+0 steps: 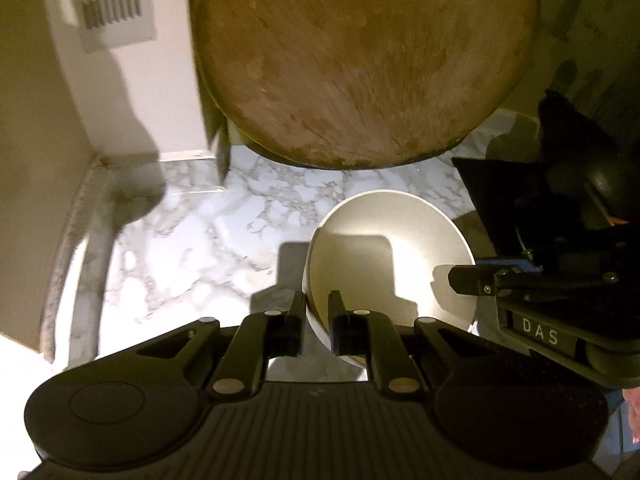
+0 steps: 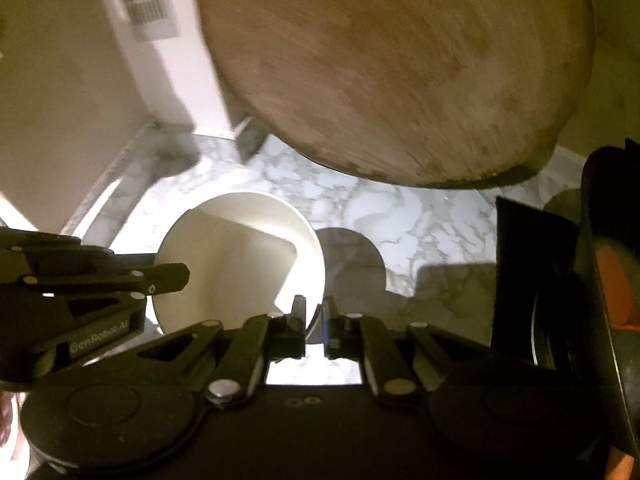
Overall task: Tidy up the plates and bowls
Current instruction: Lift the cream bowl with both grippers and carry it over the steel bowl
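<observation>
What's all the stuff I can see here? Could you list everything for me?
bowl: one, white, held above the marble surface, gripped at opposite sides of its rim by both grippers.
round wooden table top: one, worn brown, beyond the bowl.
marble surface: one, white with grey veins, below the bowl.
wall vent: one, white, slatted, on the wall at upper left.
dark object: black with an orange part, at the right edge; too blurred to identify.
left hand-held gripper: one, black, shut on the bowl's near rim in its own view.
right hand-held gripper: one, black, shut on the bowl's rim on the other side.
</observation>
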Demonstrator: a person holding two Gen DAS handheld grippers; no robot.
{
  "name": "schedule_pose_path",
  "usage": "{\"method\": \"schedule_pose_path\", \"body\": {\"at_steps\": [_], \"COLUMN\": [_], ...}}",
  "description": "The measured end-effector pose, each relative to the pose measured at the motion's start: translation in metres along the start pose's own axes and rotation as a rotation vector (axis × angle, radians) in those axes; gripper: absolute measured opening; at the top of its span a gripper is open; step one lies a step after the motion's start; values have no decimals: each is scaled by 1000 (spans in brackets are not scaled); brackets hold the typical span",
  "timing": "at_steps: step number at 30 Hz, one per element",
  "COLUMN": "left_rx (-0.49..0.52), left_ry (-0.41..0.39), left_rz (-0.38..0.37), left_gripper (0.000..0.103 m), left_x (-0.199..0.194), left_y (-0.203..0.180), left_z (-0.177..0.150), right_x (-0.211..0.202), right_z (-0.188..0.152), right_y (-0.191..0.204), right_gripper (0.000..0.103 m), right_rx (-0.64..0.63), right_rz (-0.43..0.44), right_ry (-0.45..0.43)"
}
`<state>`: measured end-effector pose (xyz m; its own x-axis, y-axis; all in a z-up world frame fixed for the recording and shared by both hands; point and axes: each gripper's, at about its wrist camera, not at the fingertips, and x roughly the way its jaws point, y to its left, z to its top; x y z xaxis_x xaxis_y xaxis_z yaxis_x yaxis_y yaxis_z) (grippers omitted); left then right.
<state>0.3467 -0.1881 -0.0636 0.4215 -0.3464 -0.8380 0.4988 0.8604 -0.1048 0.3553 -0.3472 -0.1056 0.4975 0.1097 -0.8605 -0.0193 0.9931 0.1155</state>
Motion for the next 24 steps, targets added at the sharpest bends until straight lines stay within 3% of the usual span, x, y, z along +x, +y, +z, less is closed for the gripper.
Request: {"method": "schedule_pose_path", "body": {"at_steps": [13,24], "left_rx": [-22,-63], "left_ry": [-57,-56], "left_rz": [50,86], "left_gripper": [11,11], "left_x": [-82,-126], "left_y": [24,50], "left_z": [-45,-81], "right_x": [-48,-65], "right_z": [-21,-38], "right_y": [64,115], "right_gripper": [9,9], "right_rx": [-121,-214], "right_rz": [64,122], "right_ry": [-36,-39]}}
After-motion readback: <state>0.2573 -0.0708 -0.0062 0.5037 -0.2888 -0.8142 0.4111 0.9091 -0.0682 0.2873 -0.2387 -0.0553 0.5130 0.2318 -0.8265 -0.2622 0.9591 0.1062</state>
